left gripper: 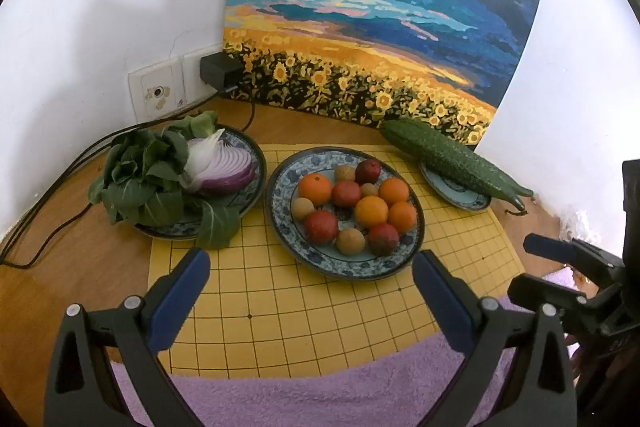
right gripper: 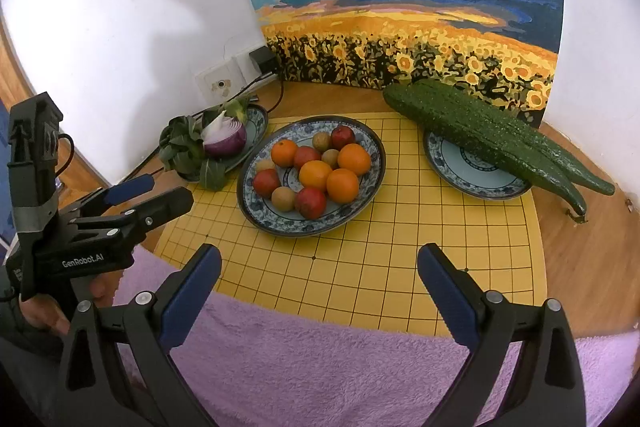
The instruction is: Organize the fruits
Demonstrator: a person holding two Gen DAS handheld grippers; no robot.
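A large blue-patterned plate (left gripper: 280, 195) (right gripper: 248, 203) sits on the yellow grid mat. It holds several oranges (left gripper: 371, 211) (right gripper: 315, 175), red fruits (left gripper: 321, 226) (right gripper: 310, 202) and small brown longans (left gripper: 350, 241) (right gripper: 283, 198). My left gripper (left gripper: 312, 263) hovers open just in front of this plate, with nothing between its fingers. The right gripper (right gripper: 320, 255) is also open and empty, a little further back over the mat. Each gripper shows in the other's view, the right one (left gripper: 520, 267) at the right edge and the left one (right gripper: 170, 189) at the left.
A left plate (left gripper: 256, 155) carries bok choy (left gripper: 144, 175) and a halved red onion (left gripper: 224, 167). Two cucumbers (right gripper: 480, 131) lie across a small plate (right gripper: 472, 167) at the right. A sunflower painting (left gripper: 360, 27), wall socket (left gripper: 158, 93) and cables stand behind. A purple towel (right gripper: 320, 367) covers the front edge.
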